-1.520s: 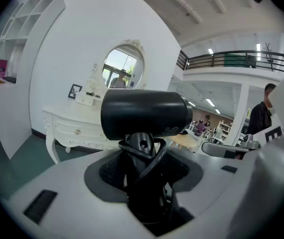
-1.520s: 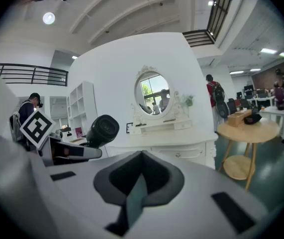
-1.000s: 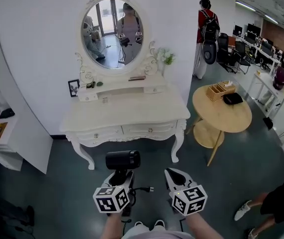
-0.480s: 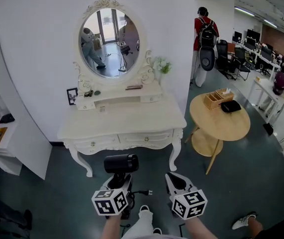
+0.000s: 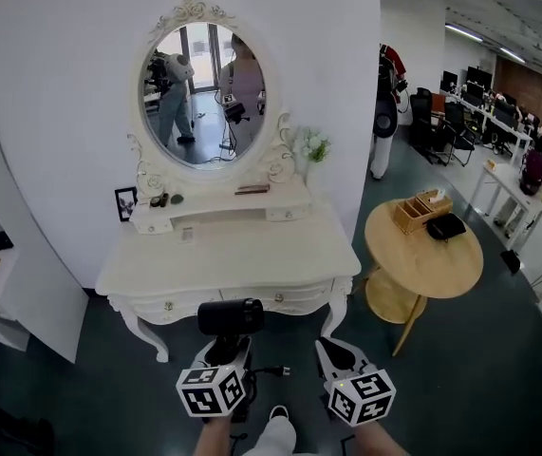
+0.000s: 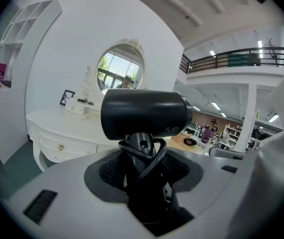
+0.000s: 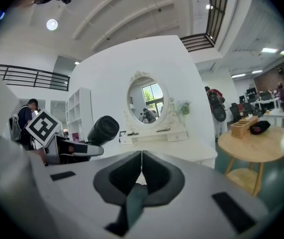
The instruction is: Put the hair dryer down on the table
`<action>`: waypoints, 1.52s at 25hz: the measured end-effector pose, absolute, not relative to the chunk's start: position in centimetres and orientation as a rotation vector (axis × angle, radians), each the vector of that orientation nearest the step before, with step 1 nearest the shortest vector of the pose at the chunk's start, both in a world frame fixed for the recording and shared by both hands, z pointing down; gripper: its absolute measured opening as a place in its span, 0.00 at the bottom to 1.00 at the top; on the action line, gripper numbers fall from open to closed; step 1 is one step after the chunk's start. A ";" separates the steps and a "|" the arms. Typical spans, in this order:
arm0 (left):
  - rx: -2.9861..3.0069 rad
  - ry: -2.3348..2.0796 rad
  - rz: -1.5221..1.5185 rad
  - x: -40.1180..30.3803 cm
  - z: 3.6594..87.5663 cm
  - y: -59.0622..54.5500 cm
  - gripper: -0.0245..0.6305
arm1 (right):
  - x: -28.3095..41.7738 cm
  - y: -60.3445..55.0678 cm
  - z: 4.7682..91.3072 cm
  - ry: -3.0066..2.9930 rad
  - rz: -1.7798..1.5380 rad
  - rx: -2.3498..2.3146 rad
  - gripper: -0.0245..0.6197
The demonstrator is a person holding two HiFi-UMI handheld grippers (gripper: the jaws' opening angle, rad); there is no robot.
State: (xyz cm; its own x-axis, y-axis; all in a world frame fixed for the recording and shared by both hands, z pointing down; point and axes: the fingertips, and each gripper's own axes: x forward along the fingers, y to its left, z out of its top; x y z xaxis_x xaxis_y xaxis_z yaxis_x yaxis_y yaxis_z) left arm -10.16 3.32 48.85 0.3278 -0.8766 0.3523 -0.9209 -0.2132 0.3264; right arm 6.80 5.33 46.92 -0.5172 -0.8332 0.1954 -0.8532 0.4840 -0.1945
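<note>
A black hair dryer (image 5: 232, 316) stands upright in my left gripper (image 5: 225, 354), barrel level and pointing sideways. In the left gripper view the jaws clamp its handle (image 6: 146, 183), with the black cord looped round it, under the barrel (image 6: 144, 114). The dryer hangs in the air just in front of the white dressing table (image 5: 233, 255), over the floor. My right gripper (image 5: 337, 351) is beside it to the right, shut and empty; in its own view the pads (image 7: 141, 171) meet and the dryer (image 7: 102, 129) shows to its left.
An oval mirror (image 5: 202, 81), a small shelf with a photo frame (image 5: 125, 202) and small items, and a flower vase (image 5: 310, 148) sit at the table's back. A round wooden table (image 5: 424, 251) stands to the right, white shelving (image 5: 5, 264) to the left. The dryer's plug (image 5: 280, 371) dangles.
The dressing table has come closer and now lies just beyond the dryer. Both grippers keep their places in the head view, and the grip on the dryer is the same.
</note>
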 end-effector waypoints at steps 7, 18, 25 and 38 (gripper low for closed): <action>2.154 -1.579 0.116 -12.0 47.7 -4.9 0.34 | 4.8 -2.4 46.2 -2.630 0.390 1.502 0.05; 2.203 -1.555 0.113 -13.7 47.0 -12.9 0.34 | 3.2 -9.8 45.9 -2.598 0.380 1.572 0.05; 2.193 -1.553 0.126 -13.9 47.5 -16.4 0.34 | 3.2 -12.9 46.6 -2.575 0.407 1.576 0.05; 2.159 -1.572 0.230 -11.6 49.7 -26.4 0.34 | 5.4 -22.7 46.9 -2.605 0.409 1.562 0.05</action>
